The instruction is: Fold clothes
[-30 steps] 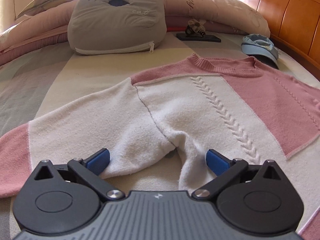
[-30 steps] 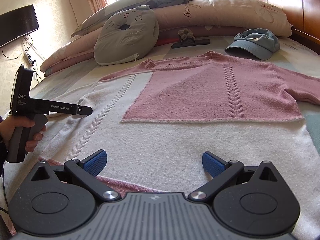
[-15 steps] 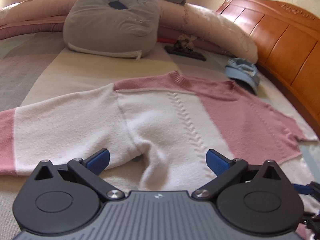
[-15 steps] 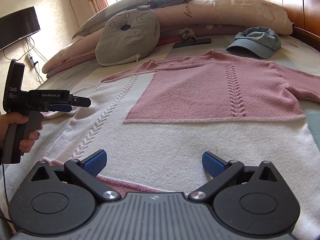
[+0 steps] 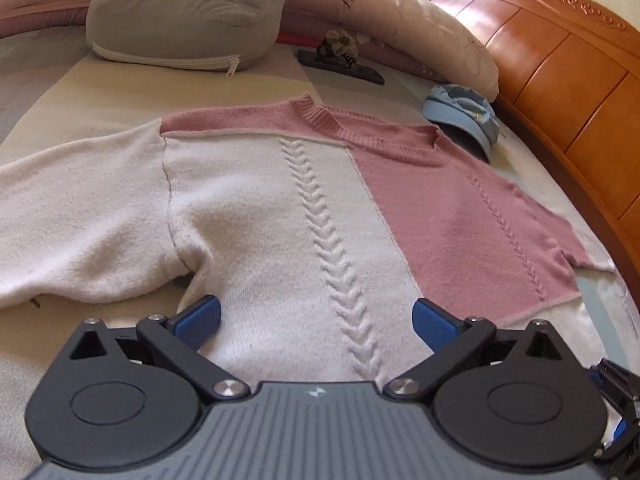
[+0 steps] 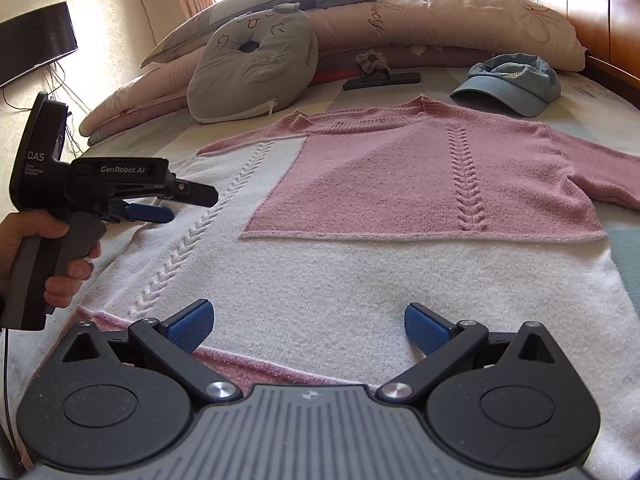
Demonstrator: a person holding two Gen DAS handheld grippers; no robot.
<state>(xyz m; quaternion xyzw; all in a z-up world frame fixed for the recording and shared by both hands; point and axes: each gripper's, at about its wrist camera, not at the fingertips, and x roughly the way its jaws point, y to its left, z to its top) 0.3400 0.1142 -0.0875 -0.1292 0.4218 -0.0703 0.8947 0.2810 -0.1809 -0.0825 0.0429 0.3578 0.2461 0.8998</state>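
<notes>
Pink-and-white knitted sweater (image 6: pixel 360 240) lies flat on the bed (image 6: pixel 592 92), so we hold our left gripper (image 5: pixel 316 316) and right gripper (image 6: pixel 306 326) wide open, empty, probably before gripping its hem.

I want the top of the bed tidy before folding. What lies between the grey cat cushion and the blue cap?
In the right wrist view, a dark flat bar topped with a fabric flower lies on the bedspread between cushion and cap.

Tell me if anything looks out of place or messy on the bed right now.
The sweater lies flat and unfolded. A blue cap sits just past its right shoulder and a dark flat object with a fabric flower beyond the collar; both may crowd the folding. Nothing looks spilled or damaged.
</notes>
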